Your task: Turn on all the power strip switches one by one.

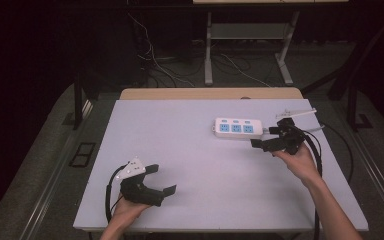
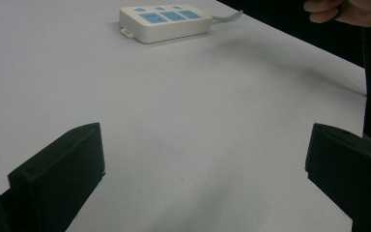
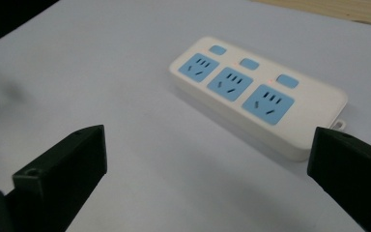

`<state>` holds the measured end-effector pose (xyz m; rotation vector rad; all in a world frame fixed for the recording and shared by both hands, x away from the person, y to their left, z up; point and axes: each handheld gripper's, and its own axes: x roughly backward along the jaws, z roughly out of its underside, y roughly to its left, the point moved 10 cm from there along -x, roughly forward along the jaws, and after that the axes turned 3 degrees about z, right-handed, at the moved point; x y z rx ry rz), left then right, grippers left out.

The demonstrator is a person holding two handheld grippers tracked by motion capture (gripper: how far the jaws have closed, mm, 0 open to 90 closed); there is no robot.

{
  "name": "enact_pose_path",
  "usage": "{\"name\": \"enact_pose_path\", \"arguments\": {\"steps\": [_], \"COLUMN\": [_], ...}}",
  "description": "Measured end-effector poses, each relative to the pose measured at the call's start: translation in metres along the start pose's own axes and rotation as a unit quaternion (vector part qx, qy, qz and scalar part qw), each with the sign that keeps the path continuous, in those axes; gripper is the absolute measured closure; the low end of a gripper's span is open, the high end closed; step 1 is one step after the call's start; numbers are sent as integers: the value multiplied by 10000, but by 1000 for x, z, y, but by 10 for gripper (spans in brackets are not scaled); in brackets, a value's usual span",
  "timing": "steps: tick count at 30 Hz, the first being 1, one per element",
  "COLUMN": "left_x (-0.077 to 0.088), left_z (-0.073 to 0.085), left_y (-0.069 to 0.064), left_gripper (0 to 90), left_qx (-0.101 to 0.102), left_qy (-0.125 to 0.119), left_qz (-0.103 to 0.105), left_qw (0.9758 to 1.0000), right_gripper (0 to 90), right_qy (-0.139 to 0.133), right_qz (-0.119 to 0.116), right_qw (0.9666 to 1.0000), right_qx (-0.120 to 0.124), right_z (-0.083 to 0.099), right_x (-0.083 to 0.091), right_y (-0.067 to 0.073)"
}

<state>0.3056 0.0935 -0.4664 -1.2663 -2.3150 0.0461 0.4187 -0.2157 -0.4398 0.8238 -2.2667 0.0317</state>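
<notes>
A white power strip point(image 1: 237, 128) with three blue sockets lies flat on the far right part of the white table point(image 1: 205, 165). My right gripper point(image 1: 266, 136) hovers just to its right, pointing at it, jaws wide apart with nothing between them. In the right gripper view the power strip point(image 3: 256, 92) lies just ahead of the right gripper point(image 3: 207, 145), small red lights glowing beside its switches. My left gripper point(image 1: 162, 179) rests near the front left edge, open and empty. From the left gripper point(image 2: 205, 145) the power strip point(image 2: 166, 21) is far off, its white cable point(image 2: 229, 17) trailing right.
A light wooden strip point(image 1: 210, 93) borders the table's far edge. A thin white bar point(image 1: 297, 114) sits at the table's right edge behind my right hand point(image 1: 300, 162). Desk legs and loose cables point(image 1: 207, 50) stand on the dark floor beyond.
</notes>
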Motion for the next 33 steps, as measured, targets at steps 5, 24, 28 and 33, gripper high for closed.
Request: {"name": "enact_pose_path", "arguments": {"steps": [5,24,28,33], "left_x": [0,2,1,0], "left_z": [0,0,0,1], "left_y": [0,1,1,2], "left_gripper": [0,0,0,0], "left_qx": [9,4,-10,-15], "left_qy": [-2,-12,9,34], "left_qz": [-2,-33,-26,-31], "left_qw": [10000,10000,10000,10000], "right_gripper": [3,3,4,4], "right_qy": [-46,-314,-364,-426], "right_qz": [-126,-359,-321,-311], "right_qw": [9999,9988,9988,9986], "right_qx": [15,95,41,-9], "right_z": [17,73,87,99], "right_x": [15,49,50,50], "right_y": [9,41,43,43]}}
